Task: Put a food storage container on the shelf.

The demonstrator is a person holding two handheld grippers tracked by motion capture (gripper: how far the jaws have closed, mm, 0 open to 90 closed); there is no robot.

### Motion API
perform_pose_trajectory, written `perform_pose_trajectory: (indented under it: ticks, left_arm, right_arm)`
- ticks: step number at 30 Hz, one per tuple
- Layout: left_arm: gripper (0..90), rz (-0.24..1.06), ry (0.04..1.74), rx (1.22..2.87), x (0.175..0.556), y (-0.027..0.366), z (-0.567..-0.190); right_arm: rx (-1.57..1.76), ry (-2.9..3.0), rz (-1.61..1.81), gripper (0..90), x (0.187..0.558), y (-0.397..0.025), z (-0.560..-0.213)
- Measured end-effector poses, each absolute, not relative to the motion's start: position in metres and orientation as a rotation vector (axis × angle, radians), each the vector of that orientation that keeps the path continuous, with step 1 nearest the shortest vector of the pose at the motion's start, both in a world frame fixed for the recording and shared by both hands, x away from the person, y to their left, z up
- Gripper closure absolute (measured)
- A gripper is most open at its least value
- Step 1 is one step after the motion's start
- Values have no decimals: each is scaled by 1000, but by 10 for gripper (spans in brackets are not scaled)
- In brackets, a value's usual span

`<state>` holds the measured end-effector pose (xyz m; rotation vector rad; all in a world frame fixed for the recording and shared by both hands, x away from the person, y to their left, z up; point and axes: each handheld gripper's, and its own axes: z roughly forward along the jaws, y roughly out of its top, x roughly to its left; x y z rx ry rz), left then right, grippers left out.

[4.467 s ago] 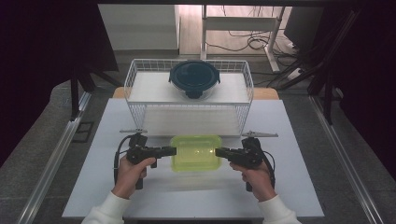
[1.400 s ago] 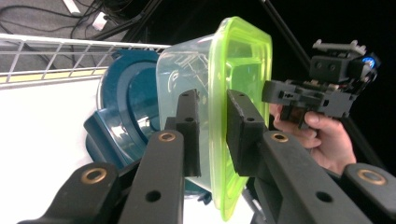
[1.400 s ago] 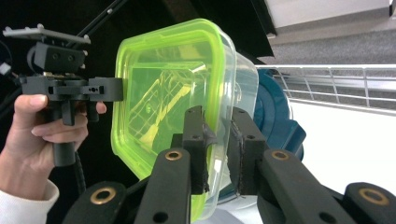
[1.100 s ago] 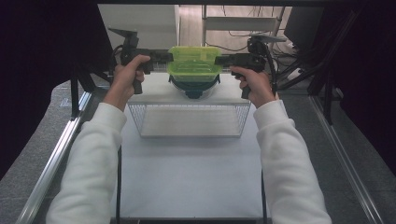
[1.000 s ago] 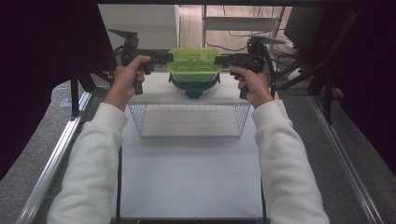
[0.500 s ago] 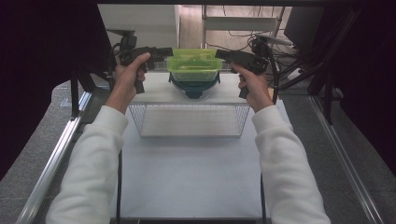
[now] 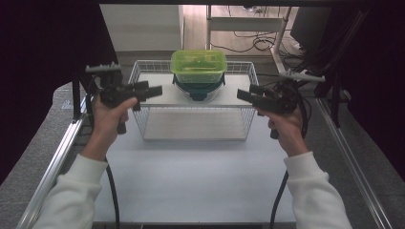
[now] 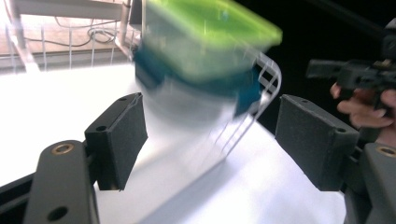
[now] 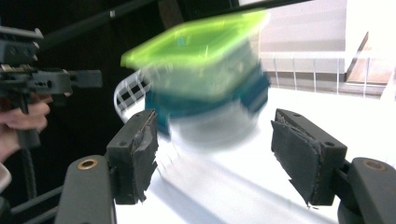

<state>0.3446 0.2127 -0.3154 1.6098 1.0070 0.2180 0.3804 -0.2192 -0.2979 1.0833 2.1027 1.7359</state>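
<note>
- The green-lidded container [image 7: 198,66] sits at upper centre of the high view, on top of the blue-lidded bowl [image 7: 197,89] on the wire basket's [image 7: 241,119] shelf.
- The left claw [image 7: 152,90], centre-left, is released and holds nothing.
- The right claw [image 7: 245,96], centre-right, is released too, beside the basket.

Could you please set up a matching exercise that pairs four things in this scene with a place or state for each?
Things:
1. green container
2. dark blue bowl
3. left gripper
4. wire basket

Places or states:
a. open, left of the basket
b. on top of the bowl
c. on the white table
d. on the raised shelf, under the green container

Pairs: 1-b, 2-d, 3-a, 4-c
</note>
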Motion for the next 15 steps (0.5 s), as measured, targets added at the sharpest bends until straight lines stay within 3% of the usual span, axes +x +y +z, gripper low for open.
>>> perform_pose_trajectory:
  ticks: [7, 15]
  left_arm:
    - [235, 181, 1025, 1637, 307, 215, -360]
    - [247, 243, 1095, 1715, 270, 211, -418]
  right_arm:
    - [1039, 2158, 1622, 308, 343, -224, -334]
    - [1090, 2183, 1520, 300, 311, -236, -394]
